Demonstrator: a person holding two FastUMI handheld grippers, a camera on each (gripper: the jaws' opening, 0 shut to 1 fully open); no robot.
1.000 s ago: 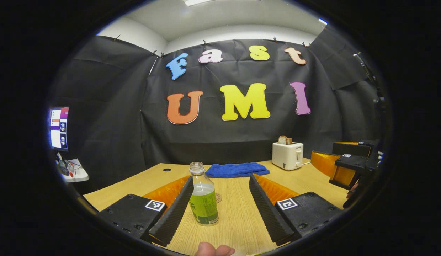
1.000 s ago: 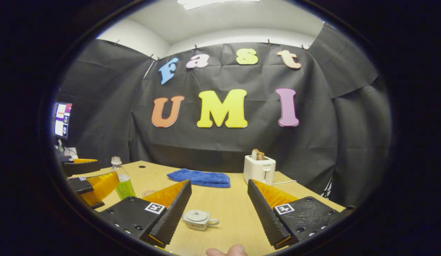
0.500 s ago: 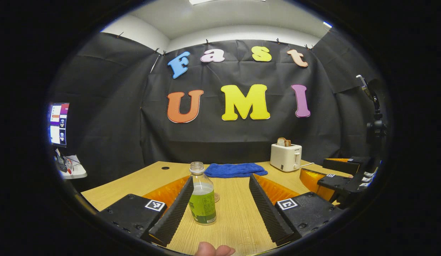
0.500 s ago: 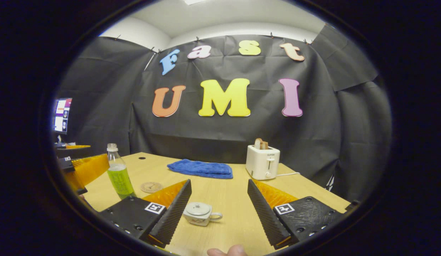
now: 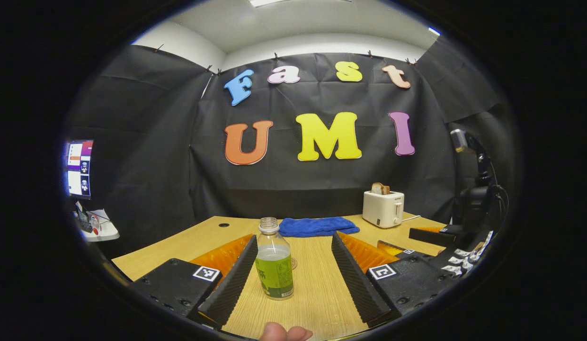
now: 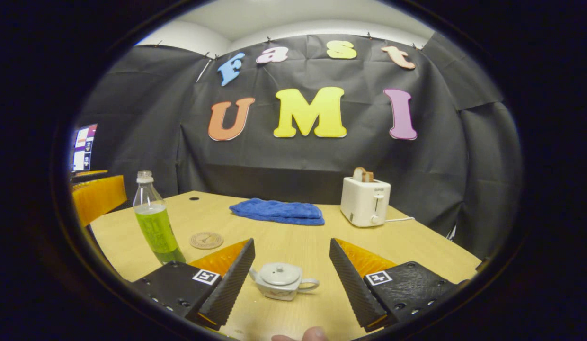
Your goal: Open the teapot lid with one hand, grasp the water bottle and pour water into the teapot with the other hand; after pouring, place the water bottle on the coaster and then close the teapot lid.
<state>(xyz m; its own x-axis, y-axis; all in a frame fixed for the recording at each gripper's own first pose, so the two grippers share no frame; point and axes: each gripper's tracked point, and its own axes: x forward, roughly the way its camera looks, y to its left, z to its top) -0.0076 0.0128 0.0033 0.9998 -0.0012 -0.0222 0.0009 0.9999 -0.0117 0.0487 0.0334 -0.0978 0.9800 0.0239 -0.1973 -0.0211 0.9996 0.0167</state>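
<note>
Left gripper view: left gripper (image 5: 292, 277) fingers spread wide, holding nothing. Uncapped water bottle (image 5: 273, 259) upright on wooden table (image 5: 317, 289) between fingers, nearer left finger, contact unclear. Right gripper (image 5: 431, 241) low at right.

Right gripper view: right gripper (image 6: 291, 278) fingers wide apart. Teapot (image 6: 281, 281) between them, untouched, lid (image 6: 280, 272) on. Coaster (image 6: 206, 240) beside bottle (image 6: 154, 220).

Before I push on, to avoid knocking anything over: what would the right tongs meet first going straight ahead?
Most likely the teapot, lid on, sitting on the table between the open right tongs and just ahead. Past it the blue towel lies near the far edge. Depth is uncertain.
</note>
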